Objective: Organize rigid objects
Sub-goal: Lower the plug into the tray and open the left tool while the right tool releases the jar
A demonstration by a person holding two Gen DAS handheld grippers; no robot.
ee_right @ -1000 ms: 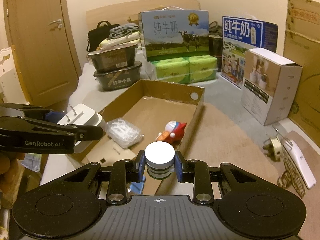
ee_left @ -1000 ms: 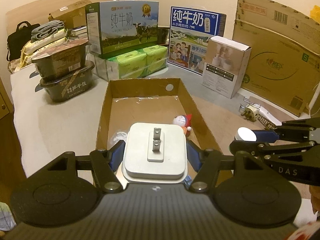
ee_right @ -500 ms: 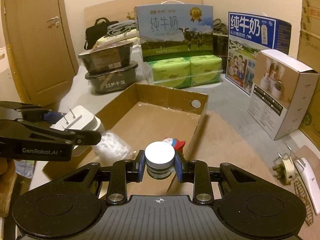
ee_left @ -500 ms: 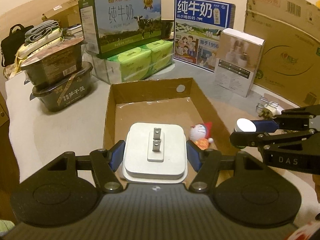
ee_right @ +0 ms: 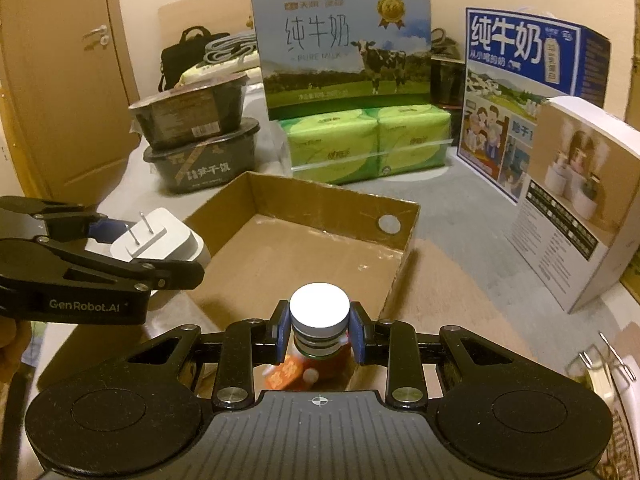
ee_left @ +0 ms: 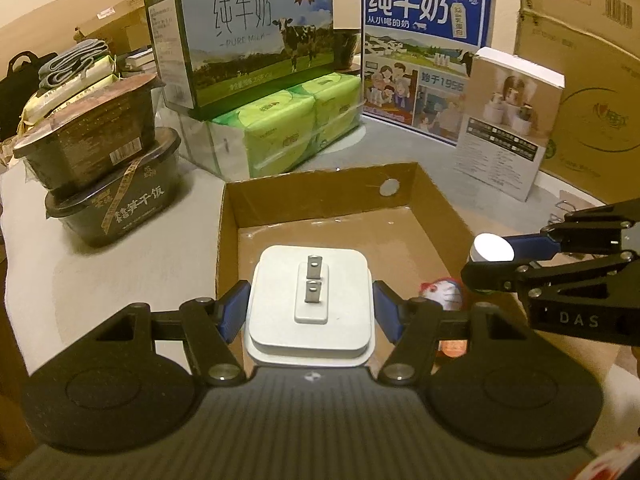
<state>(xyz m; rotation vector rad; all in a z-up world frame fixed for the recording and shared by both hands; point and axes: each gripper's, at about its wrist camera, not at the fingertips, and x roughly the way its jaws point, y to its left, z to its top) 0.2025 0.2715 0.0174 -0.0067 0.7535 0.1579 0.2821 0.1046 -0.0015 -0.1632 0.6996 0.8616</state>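
Both grippers have moved forward over the open cardboard box (ee_left: pixel 320 196) since a second ago. Left gripper (ee_left: pixel 311 312) clamps the white plug adapter (ee_left: pixel 311 300), prongs up, above the box's near left part. Right gripper (ee_right: pixel 319 330) clamps a small white-capped bottle (ee_right: pixel 319 312) over the near right edge, with the red-and-white toy figure (ee_left: pixel 442 292) lying in the box below it.
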